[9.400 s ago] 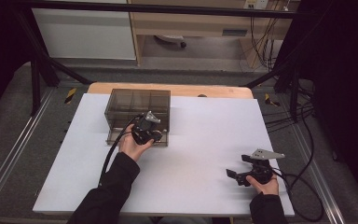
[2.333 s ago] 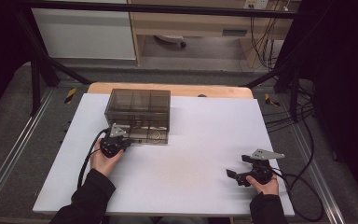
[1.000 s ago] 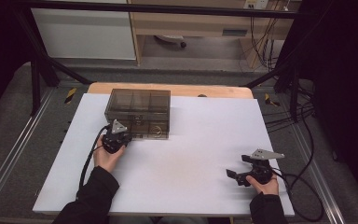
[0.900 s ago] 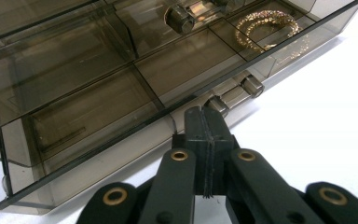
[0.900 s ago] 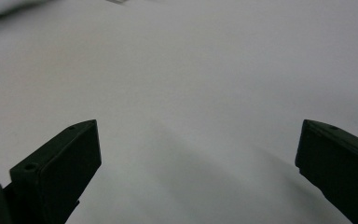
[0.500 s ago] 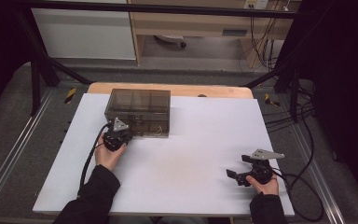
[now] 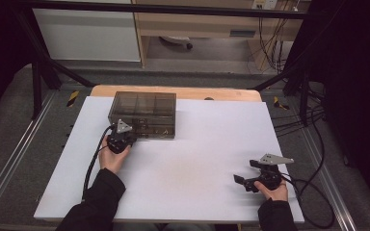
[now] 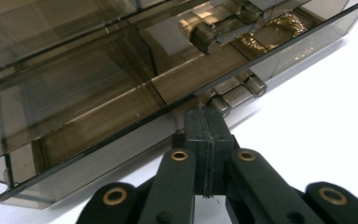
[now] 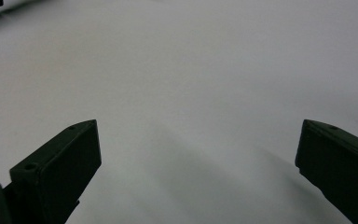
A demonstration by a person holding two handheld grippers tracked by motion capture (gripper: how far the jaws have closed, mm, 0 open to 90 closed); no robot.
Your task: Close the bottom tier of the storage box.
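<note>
A smoky transparent box (image 7: 142, 113) with several compartments and a shut lid stands at the back left of the white table (image 7: 197, 159). My left gripper (image 7: 125, 138) is at the box's front left, held by a hand in a black sleeve. In the left gripper view its jaws are pressed together with nothing between them. The left gripper (image 8: 204, 119) meets the front edge of the box (image 8: 88, 79) beside a clear latch (image 8: 237, 93). My right gripper (image 7: 241, 181) rests at the front right, and the right gripper (image 9: 196, 144) stands open over bare table.
Through the lid I see a gold-coloured item (image 8: 279, 28) and a clear part (image 8: 219, 32) in a compartment. A wooden strip (image 7: 221, 94) runs along the table's far edge. Cables (image 7: 313, 192) trail off at the right. Black frame posts and metal rails flank the table.
My left gripper, first at the box's front middle, drew back to its front left, then edged slightly closer to the box. The right gripper has stayed put.
</note>
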